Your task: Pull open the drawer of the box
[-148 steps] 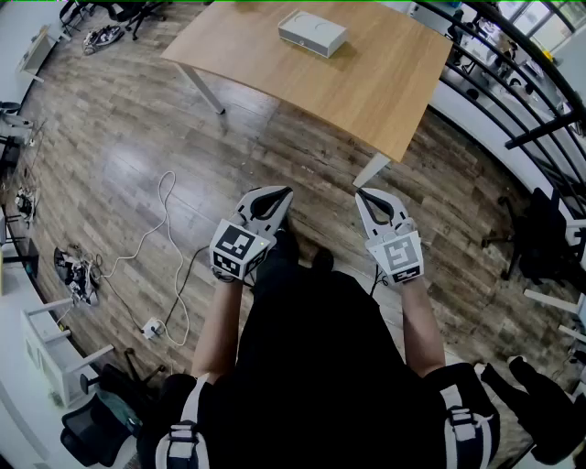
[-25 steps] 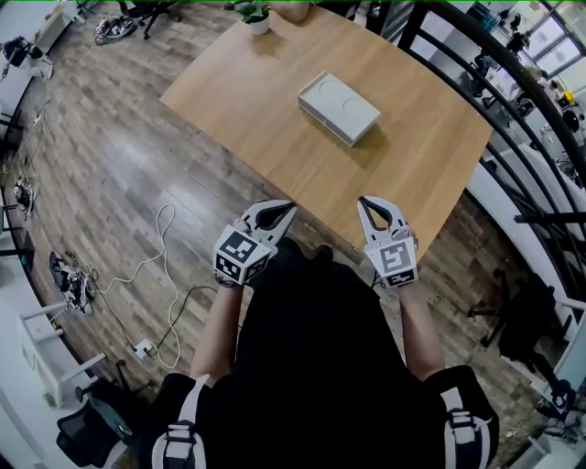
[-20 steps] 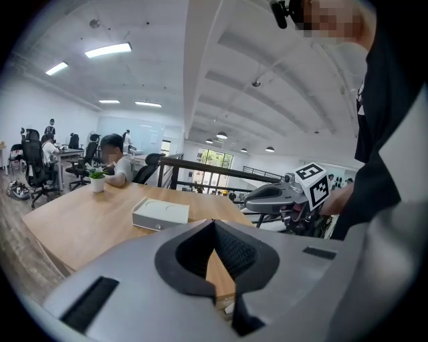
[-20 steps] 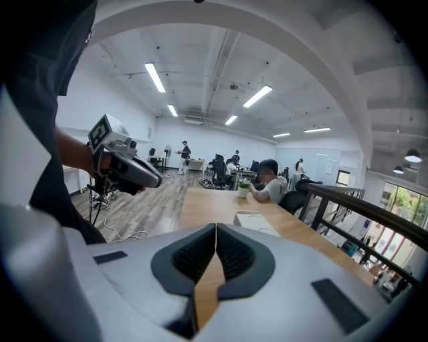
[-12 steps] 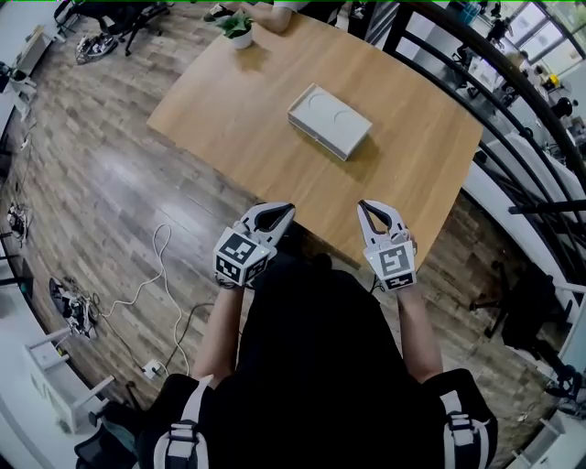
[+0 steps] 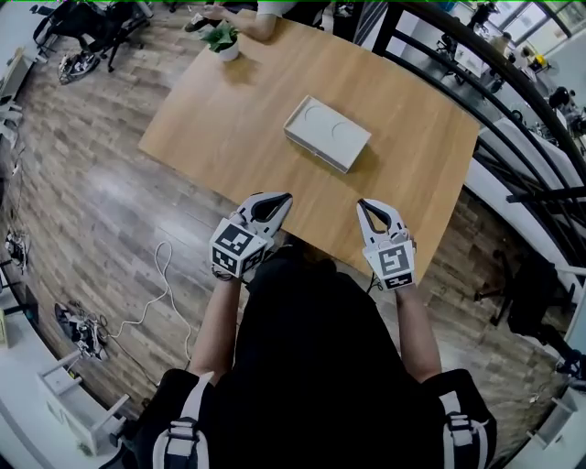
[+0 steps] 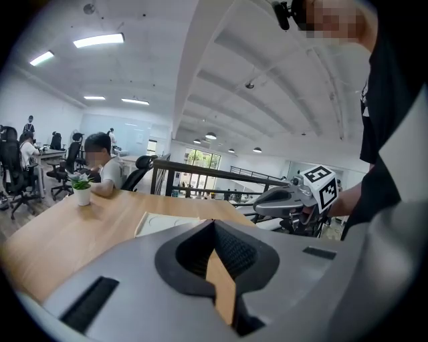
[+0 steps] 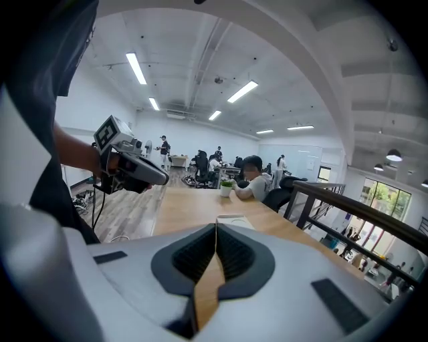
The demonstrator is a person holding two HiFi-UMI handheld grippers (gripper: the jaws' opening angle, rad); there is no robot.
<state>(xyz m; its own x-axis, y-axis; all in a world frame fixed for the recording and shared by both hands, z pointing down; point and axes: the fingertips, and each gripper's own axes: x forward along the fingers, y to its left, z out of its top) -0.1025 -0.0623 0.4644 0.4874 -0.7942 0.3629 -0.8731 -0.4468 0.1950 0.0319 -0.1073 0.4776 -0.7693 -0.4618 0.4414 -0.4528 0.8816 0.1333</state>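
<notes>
The counter [image 6: 220, 119] is bare from its near edge up to the box [image 6: 327, 134], so the left gripper [image 6: 286, 197] and right gripper [image 6: 362, 203], both over that edge, have an open way forward. The box sits near the middle, well apart from every edge, with free room on all sides. A plant [image 6: 222, 38] stands at the far left corner, and a person's arm [image 6: 247, 18] lies on the far edge beside it. A railing [image 8: 334, 200] runs beyond the right edge and bounds the room there.
</notes>
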